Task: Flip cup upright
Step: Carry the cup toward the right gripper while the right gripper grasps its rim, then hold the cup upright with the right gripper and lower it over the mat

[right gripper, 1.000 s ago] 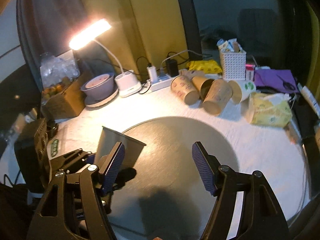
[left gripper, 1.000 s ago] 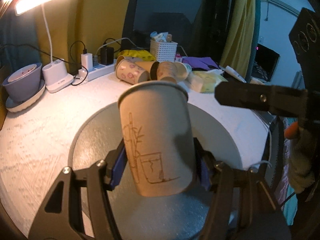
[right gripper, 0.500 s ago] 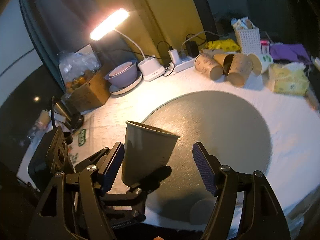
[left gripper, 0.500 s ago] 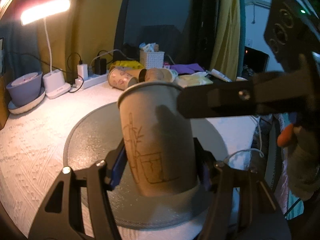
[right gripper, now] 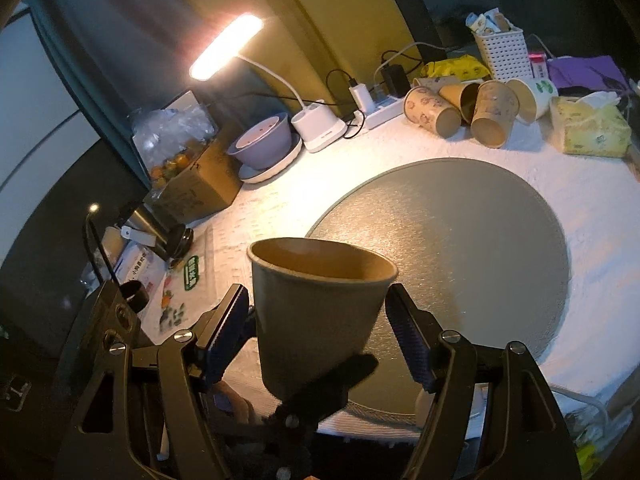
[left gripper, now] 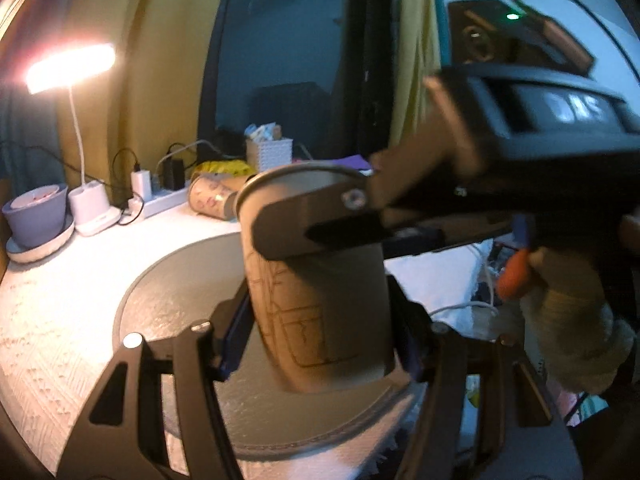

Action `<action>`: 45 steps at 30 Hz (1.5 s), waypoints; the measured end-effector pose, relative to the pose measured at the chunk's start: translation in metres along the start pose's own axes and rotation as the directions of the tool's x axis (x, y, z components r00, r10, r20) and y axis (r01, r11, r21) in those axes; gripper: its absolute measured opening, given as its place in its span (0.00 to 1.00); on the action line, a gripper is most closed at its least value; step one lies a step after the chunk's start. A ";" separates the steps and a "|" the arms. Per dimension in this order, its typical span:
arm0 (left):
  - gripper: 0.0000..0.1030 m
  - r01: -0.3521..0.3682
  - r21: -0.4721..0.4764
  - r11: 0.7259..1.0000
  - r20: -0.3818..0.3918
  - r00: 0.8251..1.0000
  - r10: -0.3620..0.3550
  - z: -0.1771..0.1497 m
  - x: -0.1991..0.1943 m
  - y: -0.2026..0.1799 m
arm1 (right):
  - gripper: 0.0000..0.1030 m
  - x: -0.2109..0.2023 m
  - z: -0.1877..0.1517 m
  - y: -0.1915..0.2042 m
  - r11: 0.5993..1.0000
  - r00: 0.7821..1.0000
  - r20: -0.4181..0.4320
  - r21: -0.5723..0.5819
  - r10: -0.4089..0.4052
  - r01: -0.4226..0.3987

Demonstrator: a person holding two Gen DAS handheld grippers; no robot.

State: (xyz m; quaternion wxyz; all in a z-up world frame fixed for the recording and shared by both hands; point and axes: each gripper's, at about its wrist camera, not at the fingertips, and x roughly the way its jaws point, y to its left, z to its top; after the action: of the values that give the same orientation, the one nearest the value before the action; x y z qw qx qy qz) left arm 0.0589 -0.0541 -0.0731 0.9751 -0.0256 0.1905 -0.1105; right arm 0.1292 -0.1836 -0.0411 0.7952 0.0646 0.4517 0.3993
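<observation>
A tan paper cup with a bamboo drawing is held mouth-up in the air, above the near edge of the round grey mat. My left gripper is shut on its lower body. My right gripper reaches in from the right, open, with its blue pads on either side of the cup just below the rim. One right finger crosses the cup's upper part in the left wrist view. The left gripper's finger shows under the cup in the right wrist view.
Several paper cups lie on their sides at the back of the white table, by a tissue pack, white basket and power strip. A lit desk lamp, purple bowl and cardboard box stand at left.
The right gripper has moved in around the cup, its fingers now straddling it. The left gripper has kept its hold and lifted the cup slightly toward the table's near edge.
</observation>
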 end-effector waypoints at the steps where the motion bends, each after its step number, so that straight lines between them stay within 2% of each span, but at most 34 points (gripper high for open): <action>1: 0.60 0.002 0.003 1.000 0.003 1.000 -0.002 0.000 -0.001 -0.001 | 0.72 0.000 0.001 -0.001 1.000 1.000 0.000 0.005 0.002 -0.002; 11: 0.61 0.039 0.038 0.999 0.015 0.999 -0.040 -0.001 -0.007 -0.011 | 0.72 0.005 0.005 -0.006 0.998 0.999 -0.012 0.046 0.037 -0.037; 19: 0.64 0.042 0.019 0.999 -0.013 0.999 -0.042 -0.003 -0.004 -0.011 | 0.68 0.009 0.003 -0.005 0.999 0.999 -0.028 0.028 0.031 -0.031; 20: 0.66 0.046 0.012 0.999 -0.025 0.999 -0.045 -0.003 -0.002 -0.010 | 0.68 0.010 0.003 -0.005 0.999 0.999 -0.031 0.025 0.029 -0.028; 22: 0.79 0.060 -0.009 0.998 -0.042 0.997 -0.060 -0.004 0.001 -0.007 | 0.68 0.011 0.004 -0.004 1.000 0.999 -0.034 0.020 0.020 -0.020; 26: 0.81 0.072 -0.035 0.997 -0.077 0.994 -0.074 -0.007 0.006 -0.001 | 0.68 0.012 0.007 -0.003 1.000 1.000 -0.030 0.013 0.002 -0.001; 31: 0.81 0.055 -0.066 0.996 -0.120 0.991 -0.062 -0.011 0.008 0.006 | 0.68 0.009 0.011 -0.002 0.999 0.999 0.009 -0.012 -0.046 0.046; 37: 0.81 -0.016 -0.138 0.990 -0.190 0.982 -0.011 -0.017 0.012 0.026 | 0.68 0.010 0.018 -0.005 0.980 0.983 0.073 -0.093 -0.169 0.175; 41: 0.81 -0.078 -0.194 0.978 -0.229 0.973 0.032 -0.019 0.015 0.047 | 0.68 0.017 0.026 -0.011 0.973 0.976 0.094 -0.109 -0.195 0.204; 45: 0.81 -0.115 -0.268 0.957 -0.254 0.966 0.045 -0.017 0.015 0.069 | 0.68 0.033 0.034 -0.017 0.958 0.967 0.095 -0.140 -0.237 0.249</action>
State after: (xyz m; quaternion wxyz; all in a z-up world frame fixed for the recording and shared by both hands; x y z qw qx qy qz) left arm 0.0805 0.0095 -0.1008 0.9343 -0.1418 0.3241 -0.0448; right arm 0.1748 -0.1633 -0.0513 0.8576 -0.0364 0.3938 0.3288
